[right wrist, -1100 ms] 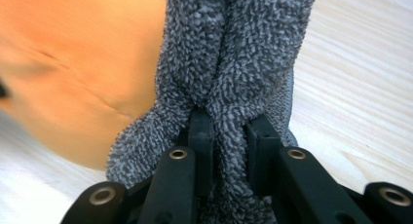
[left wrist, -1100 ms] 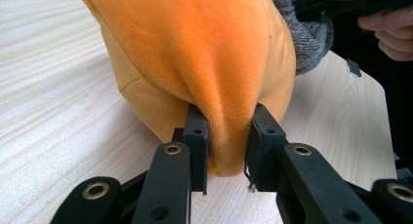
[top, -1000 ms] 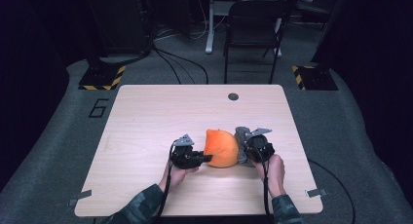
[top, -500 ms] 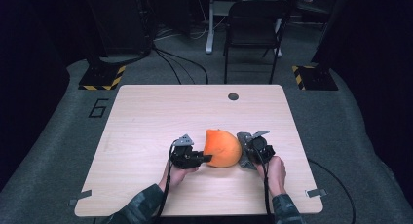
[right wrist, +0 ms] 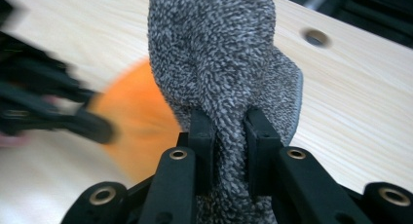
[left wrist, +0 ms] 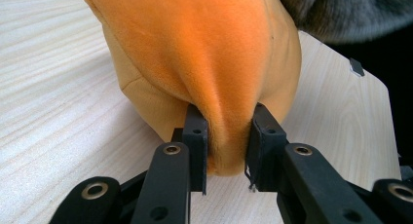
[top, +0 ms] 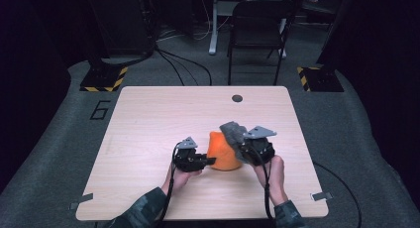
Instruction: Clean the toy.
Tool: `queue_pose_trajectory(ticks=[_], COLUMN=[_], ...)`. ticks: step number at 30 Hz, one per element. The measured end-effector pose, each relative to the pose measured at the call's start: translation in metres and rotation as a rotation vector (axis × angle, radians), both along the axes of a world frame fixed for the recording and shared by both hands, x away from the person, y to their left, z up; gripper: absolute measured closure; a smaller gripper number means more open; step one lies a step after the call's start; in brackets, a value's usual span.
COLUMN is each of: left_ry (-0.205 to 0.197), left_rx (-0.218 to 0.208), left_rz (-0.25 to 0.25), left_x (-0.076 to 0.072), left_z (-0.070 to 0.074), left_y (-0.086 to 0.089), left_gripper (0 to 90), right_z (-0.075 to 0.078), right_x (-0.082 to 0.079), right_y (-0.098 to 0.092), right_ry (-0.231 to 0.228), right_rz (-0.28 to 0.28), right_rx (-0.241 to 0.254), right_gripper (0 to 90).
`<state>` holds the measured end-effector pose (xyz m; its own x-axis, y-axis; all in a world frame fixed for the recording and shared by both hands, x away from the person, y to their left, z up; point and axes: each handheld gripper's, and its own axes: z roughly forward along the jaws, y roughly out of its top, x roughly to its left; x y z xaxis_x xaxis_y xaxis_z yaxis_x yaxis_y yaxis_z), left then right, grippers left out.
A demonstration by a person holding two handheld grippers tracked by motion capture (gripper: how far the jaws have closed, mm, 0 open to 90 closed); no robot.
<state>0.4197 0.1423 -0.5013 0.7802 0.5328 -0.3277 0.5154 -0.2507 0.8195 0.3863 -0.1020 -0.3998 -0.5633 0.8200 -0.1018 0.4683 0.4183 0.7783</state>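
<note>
The left hand-held gripper (top: 205,161) pinches a fold of the orange plush cloth (top: 224,151), its jaws drawn narrow with the soft fabric squeezed between them, as the left gripper view shows close up (left wrist: 229,146). That grip seems meant to anchor the orange piece on the desk (top: 148,129), a little toward the near edge and right of the middle, so that it does not drag along.

The right hand-held gripper (top: 242,146) is clamped on the grey fuzzy cloth (top: 233,132), jaws nearly together with a ridge of the nubbly fabric bunched between them (right wrist: 229,136). The grey piece hangs off the desk surface, just beside the orange one's right side and upper edge (whether the two fabrics touch there I cannot tell). Held this way, one piece pinned and the other raised, the pair looks set for separating them.
</note>
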Motion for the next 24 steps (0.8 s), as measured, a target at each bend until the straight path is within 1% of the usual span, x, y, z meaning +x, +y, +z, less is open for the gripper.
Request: queue_pose_trajectory(ticks=[1,2,3,4,5,6,8,9,10,12,14,15,20,21,22,23,24], left_ry=[0.0,-0.002,0.002,0.012,0.012,0.003,0.008,-0.002,0.006,0.008,0.007,0.004,0.002,0.005,0.005,0.005,0.005], left_rx=[0.0,0.001,0.005,-0.003,-0.003,0.002,-0.003,0.002,-0.003,-0.005,-0.005,-0.007,-0.008,-0.009,-0.008,-0.008,-0.008], left_rz=[0.0,0.0,-0.001,0.006,0.006,-0.001,0.0,-0.006,-0.003,-0.001,0.001,0.007,0.006,0.002,0.001,0.001,0.002], left_x=[0.0,0.0,0.001,0.0,0.0,0.001,0.001,0.001,0.0,0.0,0.0,-0.001,-0.001,0.0,0.0,0.0,0.0], left_z=[0.0,0.0,-0.001,-0.001,-0.001,-0.001,-0.001,-0.001,-0.001,-0.001,-0.001,-0.001,-0.001,-0.001,-0.001,-0.001,-0.001], left_y=[0.0,0.0,0.001,0.0,0.0,0.001,0.0,0.0,-0.001,-0.001,-0.001,-0.002,-0.002,-0.002,-0.001,-0.001,-0.002], left_gripper=[73.0,73.0,72.9,72.9,72.9,72.9,72.9,72.9,72.9,72.9,72.8,72.7,72.7,72.7,72.7,72.7,72.7], right_z=[-0.002,-0.006,-0.01,-0.013,-0.016,-0.017,-0.018,-0.018,-0.019,-0.021,-0.023,-0.025,-0.036,-0.04,-0.043,-0.048,-0.052], right_x=[-0.002,-0.002,-0.002,-0.001,0.0,0.002,0.005,0.006,0.007,0.01,0.014,0.015,0.024,0.027,0.029,0.031,0.033], right_y=[0.008,0.016,0.019,0.021,0.021,0.018,0.011,0.007,0.003,-0.003,-0.01,-0.013,-0.029,-0.032,-0.034,-0.038,-0.04], right_ry=[-0.001,0.012,0.014,0.015,0.017,0.023,0.038,0.047,0.053,0.059,0.074,0.089,0.134,0.154,0.164,0.185,0.186], right_rz=[0.022,0.032,0.045,0.038,0.034,0.029,0.014,-0.003,-0.01,-0.02,-0.045,-0.061,-0.102,-0.119,-0.126,-0.143,-0.145], right_rx=[-0.013,-0.023,-0.046,-0.055,-0.069,-0.065,-0.049,-0.043,-0.041,-0.039,-0.032,-0.024,-0.044,-0.048,-0.048,-0.057,-0.072], right_gripper=[76.0,75.9,75.9,76.0,76.0,76.0,76.1,76.1,76.1,76.2,76.2,76.2,76.3,76.3,76.3,76.4,76.4])
